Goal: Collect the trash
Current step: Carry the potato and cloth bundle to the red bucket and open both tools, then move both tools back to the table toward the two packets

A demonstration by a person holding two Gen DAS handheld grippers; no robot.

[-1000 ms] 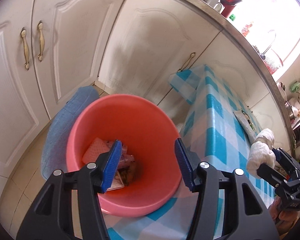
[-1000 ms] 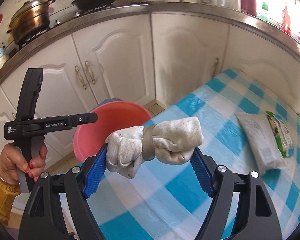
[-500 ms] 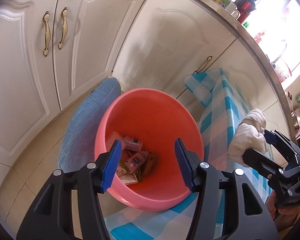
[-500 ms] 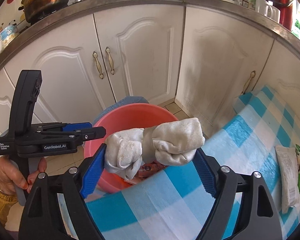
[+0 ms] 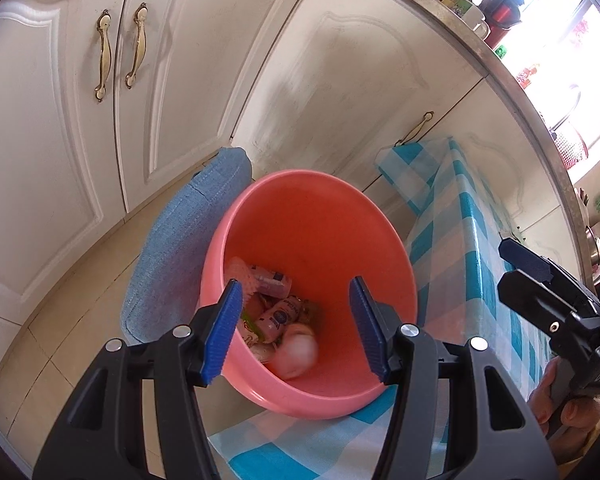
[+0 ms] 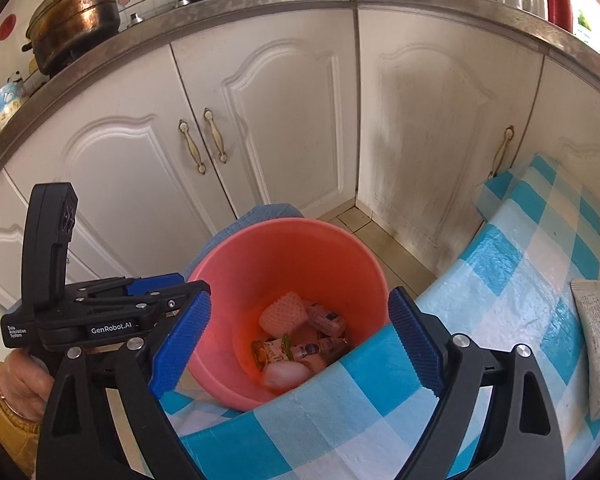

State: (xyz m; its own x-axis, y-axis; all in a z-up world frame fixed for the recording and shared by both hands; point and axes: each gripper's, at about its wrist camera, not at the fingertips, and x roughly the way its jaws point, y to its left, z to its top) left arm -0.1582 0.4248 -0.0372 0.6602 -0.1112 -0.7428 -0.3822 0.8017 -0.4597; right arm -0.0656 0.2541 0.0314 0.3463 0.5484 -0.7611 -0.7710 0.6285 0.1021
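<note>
While both grippers hang over the pink bucket [image 6: 284,248], neither holds anything. Right gripper [image 6: 300,340], bottom centre of the right wrist view: blue pads spread wide apart, nothing btwn them. Left gripper [image 5: 296,328], bottom centre of the left wrist view: pads also apart, empty, framing the bucket's inside.

Bucket sits on the floor, centre of both views, just beside the edge of a table w/ a blue-and-white check cloth [image 6: 500,280]. Behind it, upper half of frame, white cabinet doors [image 6: 280,120]. A blue fabric item [image 5: 188,240] lies against the bucket's left side in the left wrist view.

Trash in the bucket's bottom: a pale, blurred whitish lump [image 6: 286,374] nearest the camera, a pink foam net [image 6: 283,312], several small pink wrappers [image 6: 326,318] and a printed packet [image 6: 272,354]. The blur suggests the lump is moving, prob. just landing.

Progress, as a judgement: several pieces already collected. At least one item is left — a flat whitish bag [image 6: 596,340] w/ a green-edged packet beside it lies on the cloth at the right edge of the right wrist view, well apart from the bucket. Rest of the tabletop is out of frame, so can't tell if more remains.
</note>
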